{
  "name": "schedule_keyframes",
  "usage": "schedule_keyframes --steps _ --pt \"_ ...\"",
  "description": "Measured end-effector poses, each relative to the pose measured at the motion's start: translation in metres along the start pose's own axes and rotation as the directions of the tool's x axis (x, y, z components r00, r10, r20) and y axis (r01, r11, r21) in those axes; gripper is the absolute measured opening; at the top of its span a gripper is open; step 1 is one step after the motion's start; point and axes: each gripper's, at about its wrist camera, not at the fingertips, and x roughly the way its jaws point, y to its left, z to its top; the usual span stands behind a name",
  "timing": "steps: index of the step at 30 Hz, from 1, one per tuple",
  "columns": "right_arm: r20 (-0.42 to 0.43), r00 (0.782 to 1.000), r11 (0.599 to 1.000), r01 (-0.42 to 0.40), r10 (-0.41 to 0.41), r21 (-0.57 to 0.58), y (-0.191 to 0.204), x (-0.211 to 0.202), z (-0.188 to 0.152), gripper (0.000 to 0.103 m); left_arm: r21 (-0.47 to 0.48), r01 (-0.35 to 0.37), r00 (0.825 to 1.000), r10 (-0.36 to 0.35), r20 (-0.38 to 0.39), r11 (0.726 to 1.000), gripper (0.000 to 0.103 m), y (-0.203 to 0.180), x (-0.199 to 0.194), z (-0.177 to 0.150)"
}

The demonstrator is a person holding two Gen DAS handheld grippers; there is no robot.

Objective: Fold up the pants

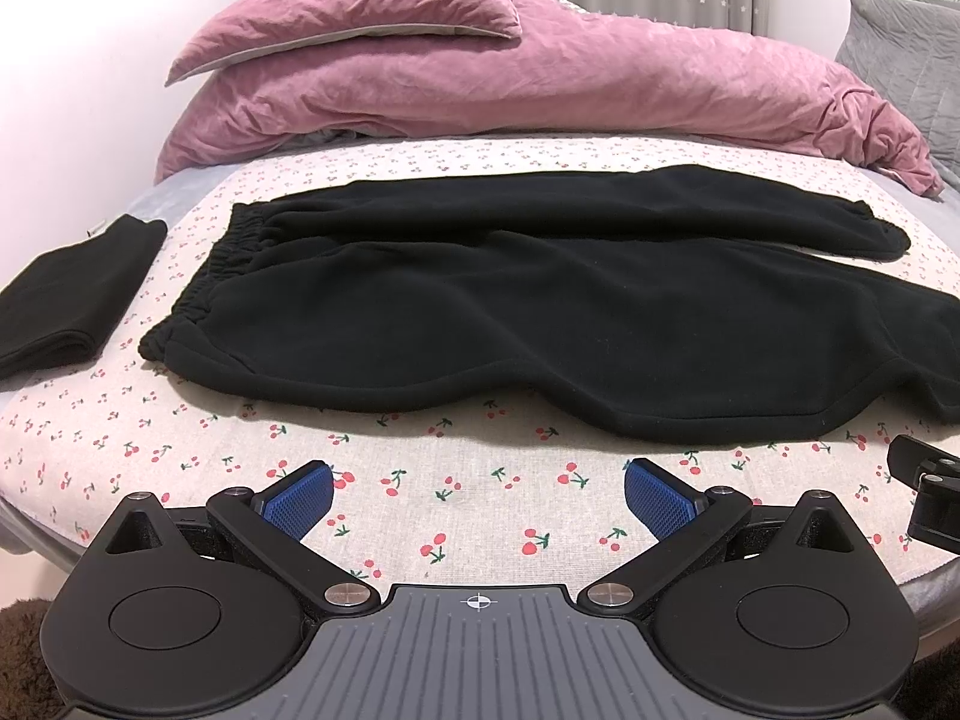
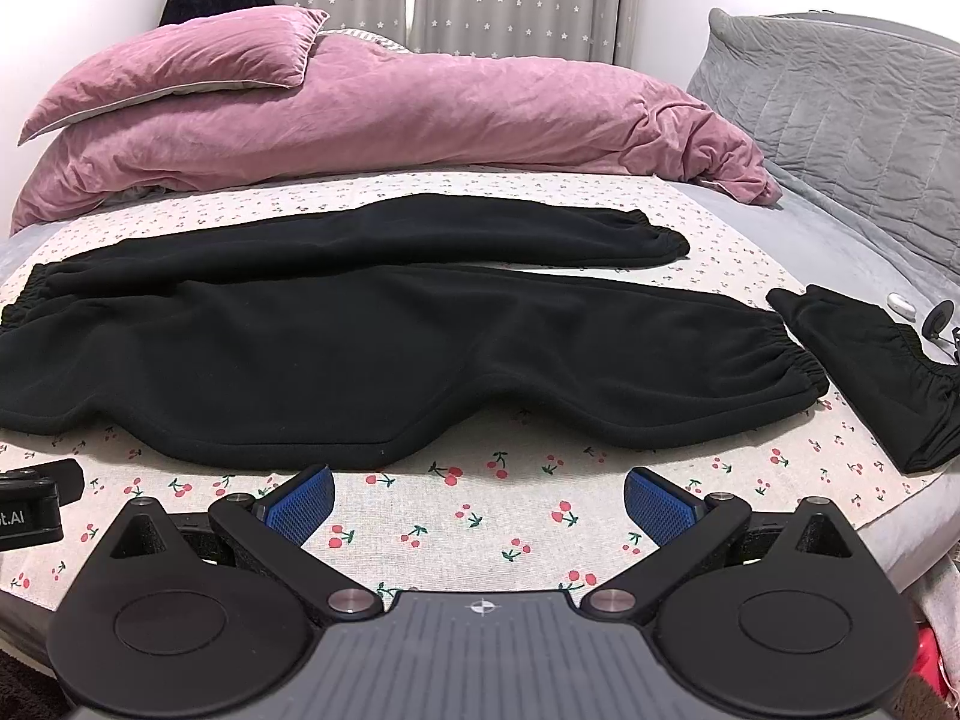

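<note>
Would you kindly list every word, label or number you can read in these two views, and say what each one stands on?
"t.AI": white letters on the black left gripper at the left edge of the right wrist view; the start of the word is cut off by the frame.
No other readable text: the cherry-print sheet and the black pants show none.

Only "t.AI" reads — white letters, cut off by the picture's edge — on the left hand-held gripper [image 2: 27, 510].
</note>
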Motion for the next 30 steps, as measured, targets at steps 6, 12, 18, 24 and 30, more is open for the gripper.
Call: schedule_keyframes --steps 6,12,18,24,30 --pt "-0.004 1.0 1.0 0.0 0.0 -0.005 0.0026 0.0004 -0.0008 0.103 0.001 -0.001 1.0 0.001 0.001 1.0 0.103 -0.0001 -0.0003 -0.0001" --pt "-0.004 1.0 1.0 -0.001 0.001 -0.005 0.0029 0.0004 -0.0008 0.103 0.0 -0.001 1.0 0.001 0.001 1.0 0.103 0.0 -0.0004 -0.0002" --pt "-0.006 1.0 1.0 0.0 0.0 -0.005 0.0033 0.0007 -0.0001 0.103 0.001 -0.001 1.0 0.001 0.001 1.0 0.103 0.0 -0.0005 -0.0003" --pt "-0.008 1.0 1.0 0.0 0.0 -0.006 0.004 0.001 0.0 0.103 0.002 -0.004 1.0 0.004 -0.001 1.0 0.103 -0.0042 -0.0012 0.0037" --pt "-0.017 1.0 1.0 0.001 -0.001 0.0 0.0024 0.004 0.0003 0.103 0.002 -0.013 1.0 0.013 -0.004 1.0 0.103 0.0037 0.0049 -0.0011"
